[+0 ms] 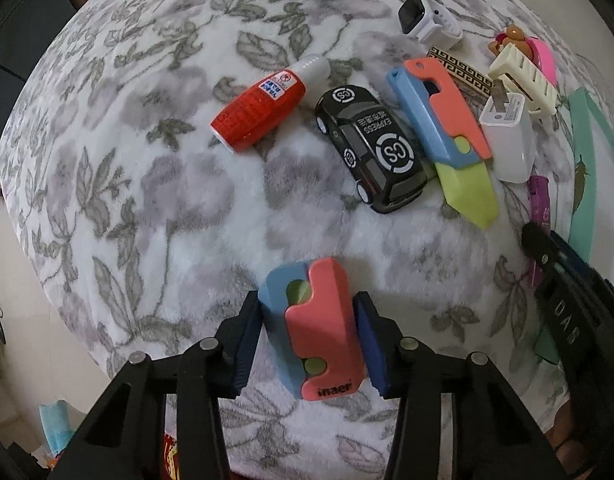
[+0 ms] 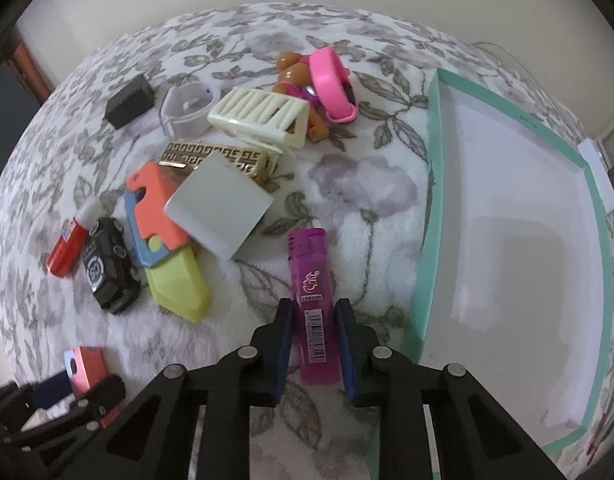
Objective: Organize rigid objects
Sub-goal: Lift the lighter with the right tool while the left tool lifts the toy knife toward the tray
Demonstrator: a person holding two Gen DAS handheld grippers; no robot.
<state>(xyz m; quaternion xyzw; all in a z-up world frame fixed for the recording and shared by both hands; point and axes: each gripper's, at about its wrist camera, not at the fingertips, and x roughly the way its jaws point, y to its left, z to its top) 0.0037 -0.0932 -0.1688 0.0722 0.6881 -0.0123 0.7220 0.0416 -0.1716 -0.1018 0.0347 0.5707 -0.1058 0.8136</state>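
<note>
The left tool (image 1: 307, 344) has its blue pads pressed on the two sides of a small folded toy knife of pink and blue plastic (image 1: 313, 332), which lies on the floral fleece cover (image 1: 147, 200) of the table. The right tool (image 2: 313, 344) pinches the lower half of a translucent magenta plastic lighter (image 2: 312, 304), also lying on the cover, just beside the wall of a shallow mint-green box lid with a white inside (image 2: 435, 200).

Beyond the left tool lie a black toy car with white "CS" rings (image 1: 371, 148), a red plastic bottle with a white cap (image 1: 263, 108) to its left, and a larger toy knife, pink and blue with its lime-green blade out (image 1: 447, 136), to its right. A white rectangular charger block (image 2: 219, 212) overlaps that knife's handle.

Farther off are a gold-patterned rectangular case (image 2: 223, 156), a cream slatted plastic clip (image 2: 259, 116), a pale grey smartwatch (image 2: 187, 108), a black plug adapter (image 2: 129, 100), a brown bear figure (image 2: 295, 72) and a pink wristband (image 2: 333, 84).
</note>
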